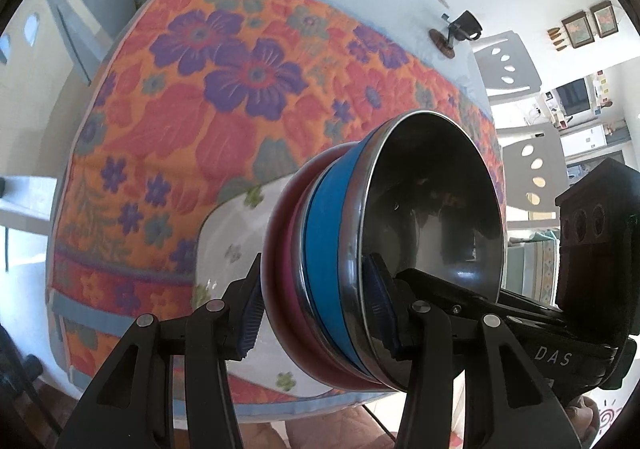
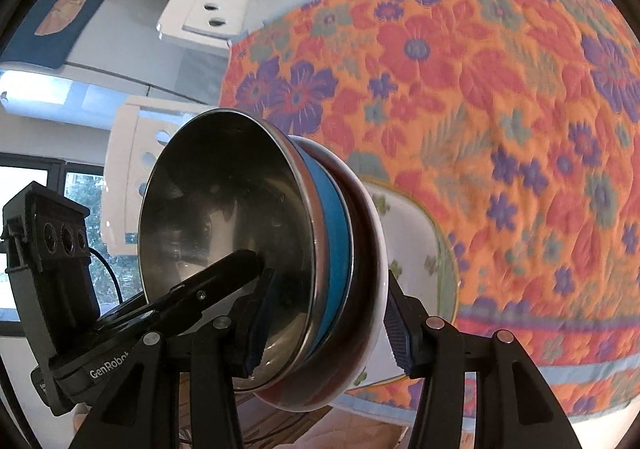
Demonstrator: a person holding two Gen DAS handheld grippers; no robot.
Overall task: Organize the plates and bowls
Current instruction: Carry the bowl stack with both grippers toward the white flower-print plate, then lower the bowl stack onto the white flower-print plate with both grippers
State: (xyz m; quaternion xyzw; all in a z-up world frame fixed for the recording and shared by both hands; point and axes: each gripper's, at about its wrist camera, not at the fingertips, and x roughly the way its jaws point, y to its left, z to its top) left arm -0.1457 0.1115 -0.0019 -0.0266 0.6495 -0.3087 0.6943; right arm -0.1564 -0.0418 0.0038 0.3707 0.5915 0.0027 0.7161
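Bowls [image 1: 360, 269] nested in a stack of 3 hang low and central in both views above the floral surface [image 1: 240, 89], clamped at opposite rims by the left hand-held gripper [image 1: 316, 313] and right hand-held gripper [image 2: 324, 325], so uneven pull could slip them.

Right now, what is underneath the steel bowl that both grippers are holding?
The steel bowl nests in a blue bowl, which nests in a dark red bowl. Below the stack lies a white floral plate on the tablecloth. The nested bowls' insides are hidden.
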